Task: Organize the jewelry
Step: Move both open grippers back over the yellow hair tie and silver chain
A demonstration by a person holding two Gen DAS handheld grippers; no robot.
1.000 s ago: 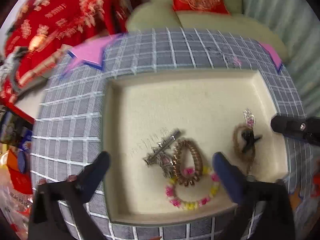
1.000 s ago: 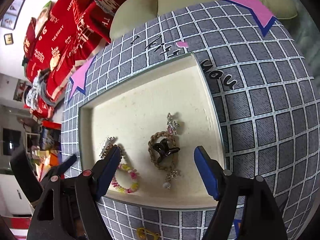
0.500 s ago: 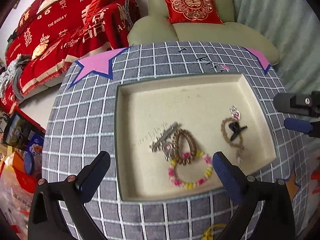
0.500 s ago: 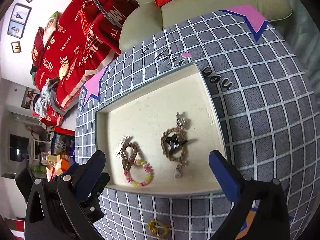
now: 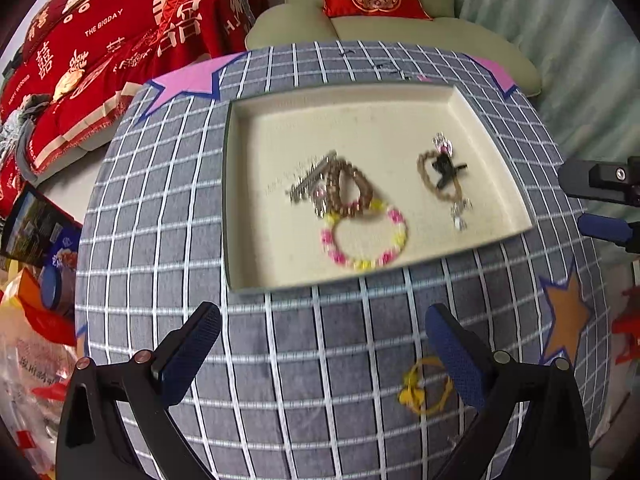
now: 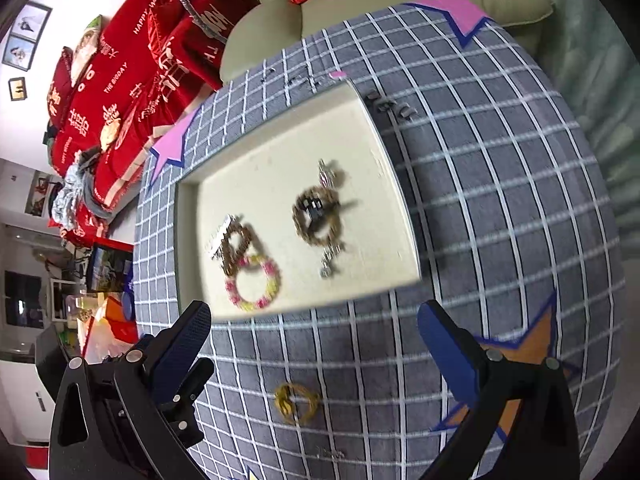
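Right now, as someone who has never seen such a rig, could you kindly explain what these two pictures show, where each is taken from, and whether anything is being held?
Each picture comes from a fisheye camera on a hand-held two-finger gripper, looking along its fingers. A person carries one in each hand; there is no robot arm.

The left gripper and the right gripper both stand open and hold nothing.

Below lies a grey checked tablecloth with a shallow cream tray. In the tray are a pink-and-yellow bead bracelet, a brown bead bracelet, a silver hair clip and a braided tan bracelet with a black clip. A yellow ring-shaped piece lies outside the tray.
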